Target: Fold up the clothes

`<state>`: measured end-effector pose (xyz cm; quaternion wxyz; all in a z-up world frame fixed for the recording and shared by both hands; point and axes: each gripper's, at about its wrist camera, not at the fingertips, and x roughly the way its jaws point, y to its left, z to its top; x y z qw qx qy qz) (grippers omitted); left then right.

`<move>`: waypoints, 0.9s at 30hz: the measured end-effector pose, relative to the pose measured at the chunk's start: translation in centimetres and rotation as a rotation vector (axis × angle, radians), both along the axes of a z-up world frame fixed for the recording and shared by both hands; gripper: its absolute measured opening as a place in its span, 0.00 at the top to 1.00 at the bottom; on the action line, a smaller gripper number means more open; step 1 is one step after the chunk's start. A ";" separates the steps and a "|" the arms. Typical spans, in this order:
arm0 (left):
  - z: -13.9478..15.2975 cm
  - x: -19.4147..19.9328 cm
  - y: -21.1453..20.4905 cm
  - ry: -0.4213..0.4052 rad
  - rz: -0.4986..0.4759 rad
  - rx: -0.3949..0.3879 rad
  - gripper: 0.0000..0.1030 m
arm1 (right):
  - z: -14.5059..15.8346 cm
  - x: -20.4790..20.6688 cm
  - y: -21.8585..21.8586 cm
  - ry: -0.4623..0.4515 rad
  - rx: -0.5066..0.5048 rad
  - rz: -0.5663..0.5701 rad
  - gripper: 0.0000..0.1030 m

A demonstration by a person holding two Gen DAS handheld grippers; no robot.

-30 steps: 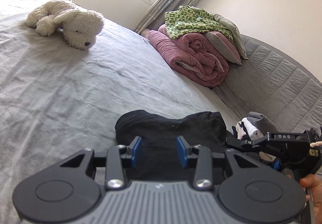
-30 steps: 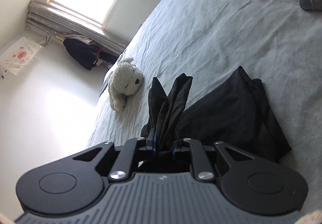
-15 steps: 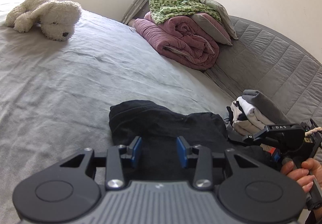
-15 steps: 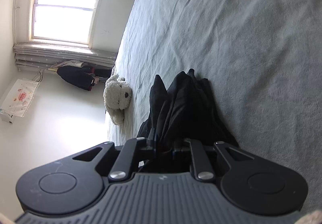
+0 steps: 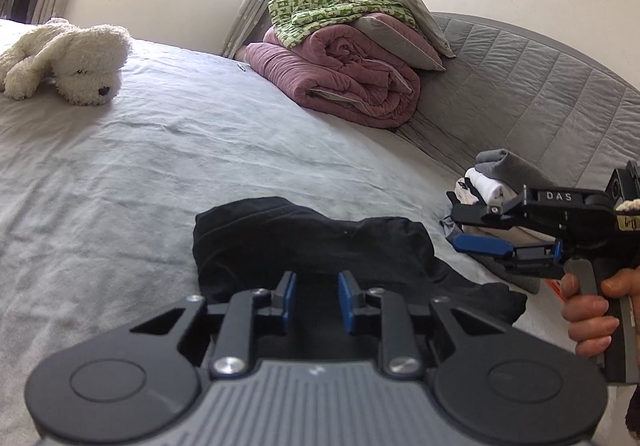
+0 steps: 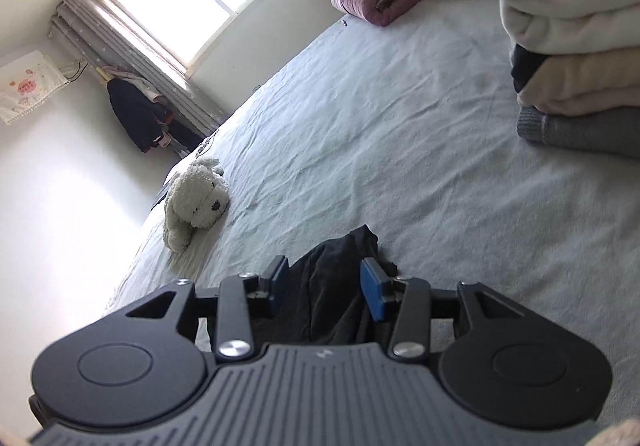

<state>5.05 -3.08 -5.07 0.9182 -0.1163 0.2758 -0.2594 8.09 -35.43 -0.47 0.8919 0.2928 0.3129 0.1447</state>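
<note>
The folded black cloth garment [image 5: 312, 242] lies on the pale grey, lightly wrinkled bed sheet [image 5: 120, 173], near the middle front of the left wrist view, its long axis running left to right, with a thinner flap trailing toward the near right. It looks matte and soft, bunched into rounded, lumpy folds with a bulged left end. The left gripper [image 5: 316, 296] hovers just over its near edge, blue-padded fingers [image 5: 289, 296] spread apart with nothing between them. The right gripper [image 6: 325, 282] also stands parted; dark fabric sits loosely in the gap between its blue pads, and whether either pad touches it cannot be told. In the left wrist view that gripper appears at the far right, held by a hand [image 5: 592, 310] on its handle. Behind it, a stack of folded grey, white and cream clothes [image 5: 500, 185] rests by the quilted grey headboard [image 5: 540, 93]. Farther off lie a rolled mauve duvet [image 5: 344, 77] topped by a green patterned cloth [image 5: 332, 5], and at far left a fluffy white plush dog [image 5: 68, 61].
</note>
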 end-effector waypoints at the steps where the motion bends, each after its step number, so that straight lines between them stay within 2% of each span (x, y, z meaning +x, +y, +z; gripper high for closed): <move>1: -0.1 -0.2 -0.4 -0.006 -0.013 0.019 0.77 | -0.3 0.3 0.5 -0.009 -0.029 0.008 0.56; 5: -0.2 -0.7 -1.5 -0.043 -0.037 0.083 0.77 | -1.9 2.0 2.2 -0.038 -0.171 0.039 0.58; 6: -0.1 -0.7 -1.5 -0.048 -0.039 0.086 0.77 | -2.4 2.5 2.6 -0.045 -0.211 0.049 0.80; 7: 0.0 -0.7 -1.5 -0.054 -0.040 0.085 0.77 | -2.6 2.7 3.0 -0.054 -0.222 0.060 0.96; 10: -0.1 -0.5 -1.4 -0.048 -0.045 0.074 0.77 | -2.4 2.9 2.8 -0.094 -0.192 0.026 0.95; 13: -0.7 0.0 -1.6 0.008 -0.086 0.081 0.75 | -3.6 4.0 2.0 -0.036 -0.249 -0.006 0.95; 16: -0.6 0.1 -1.3 0.012 -0.091 0.076 0.75 | -4.6 3.9 1.5 -0.003 -0.232 -0.011 0.94; 17: -0.4 0.1 -1.1 0.006 -0.084 0.074 0.75 | -4.1 3.6 1.3 -0.002 -0.220 -0.009 0.83; 19: -0.2 0.4 -0.5 0.007 -0.054 0.056 0.75 | -3.2 2.8 0.7 -0.005 -0.202 -0.004 0.75; 20: -0.1 0.5 -0.2 0.008 -0.039 0.046 0.75 | -2.7 2.3 0.2 -0.010 -0.197 -0.002 0.66; 21: 0.1 0.7 0.1 0.010 -0.024 0.036 0.75 | -2.3 1.7 -0.2 -0.009 -0.185 0.001 0.63; 27: 0.3 1.3 1.0 0.015 0.059 0.012 0.75 | -0.4 -2.2 -1.6 0.021 -0.090 0.069 0.62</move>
